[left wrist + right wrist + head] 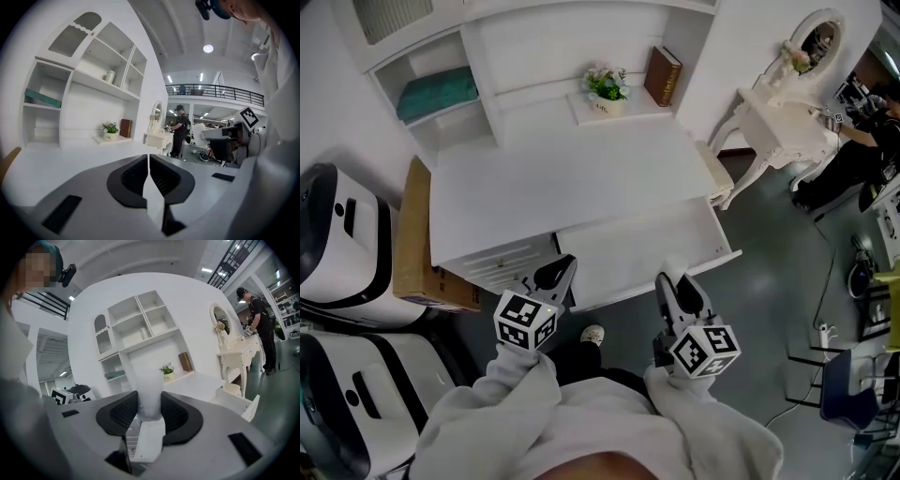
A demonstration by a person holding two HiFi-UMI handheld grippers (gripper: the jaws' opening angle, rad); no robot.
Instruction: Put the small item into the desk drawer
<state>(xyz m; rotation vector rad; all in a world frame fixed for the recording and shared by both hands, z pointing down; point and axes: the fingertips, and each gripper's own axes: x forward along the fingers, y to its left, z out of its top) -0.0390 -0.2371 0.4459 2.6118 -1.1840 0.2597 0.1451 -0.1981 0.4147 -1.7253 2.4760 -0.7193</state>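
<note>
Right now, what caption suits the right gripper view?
Right gripper holds a small white item, facing the white desk.

The desk [572, 178] stands in the middle with its drawer [642, 248] pulled out at the front right, and at the desk's back a plant [607, 89] sits left of a book [662, 76]. A box [417, 244] stands at the desk's left side, a cloth [437, 94] lies on a shelf at the back left, and a dressing table [778, 127] stands off to the right. The left gripper [555, 273] is by the drawer's left corner; the right gripper [672, 283], with the small item [149, 392] between its jaws, is at the drawer's front edge.
</note>
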